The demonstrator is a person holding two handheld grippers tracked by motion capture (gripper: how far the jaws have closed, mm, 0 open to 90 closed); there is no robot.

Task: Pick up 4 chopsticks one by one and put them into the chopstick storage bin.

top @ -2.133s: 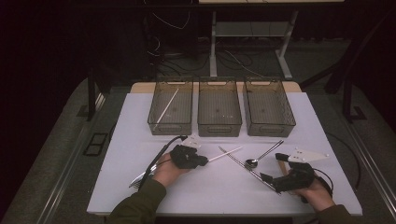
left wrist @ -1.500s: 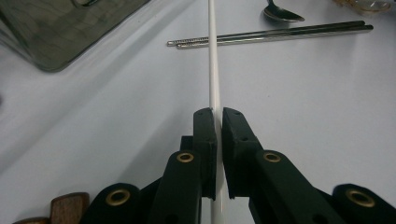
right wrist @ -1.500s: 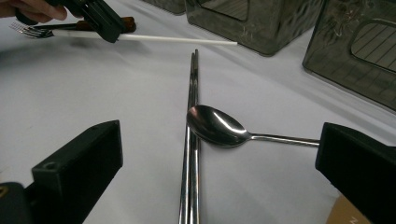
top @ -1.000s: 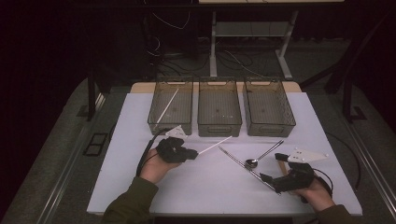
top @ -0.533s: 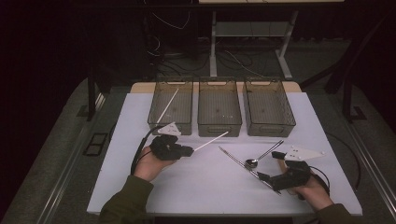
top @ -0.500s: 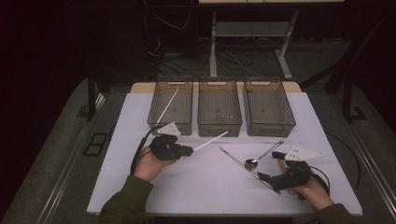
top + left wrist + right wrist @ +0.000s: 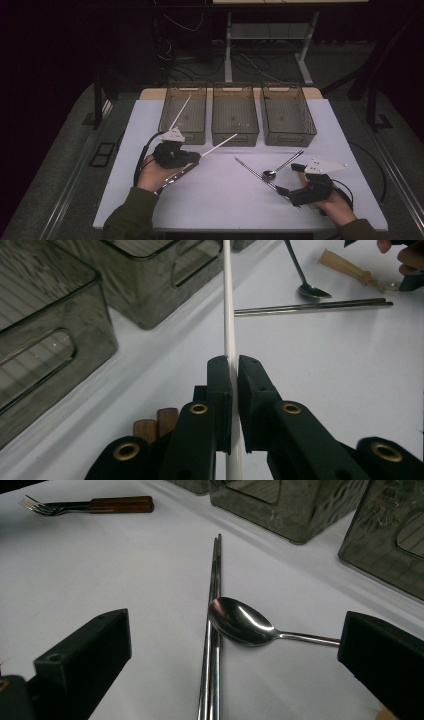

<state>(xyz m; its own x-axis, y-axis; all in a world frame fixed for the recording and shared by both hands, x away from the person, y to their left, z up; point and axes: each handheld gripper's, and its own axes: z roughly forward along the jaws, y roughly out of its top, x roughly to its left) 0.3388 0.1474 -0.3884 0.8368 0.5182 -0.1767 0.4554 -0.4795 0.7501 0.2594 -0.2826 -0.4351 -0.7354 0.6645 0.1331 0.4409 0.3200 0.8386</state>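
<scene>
2 black jaws of the left gripper (image 7: 233, 375) clamp a white chopstick (image 7: 229, 315), held off the table (image 7: 225, 185) near the bins (image 7: 235, 112); its lower end is cut off. Right gripper (image 7: 235, 655) jaws stand apart around a spoon (image 7: 242, 622) lying across metal chopsticks (image 7: 212, 595), whose near ends run out of frame.

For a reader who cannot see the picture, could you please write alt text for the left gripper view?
The left gripper has its two black jaws shut on a white chopstick pointing away over the white table. Smoky clear bins stand at left; a spoon and metal chopsticks lie beyond.
</scene>
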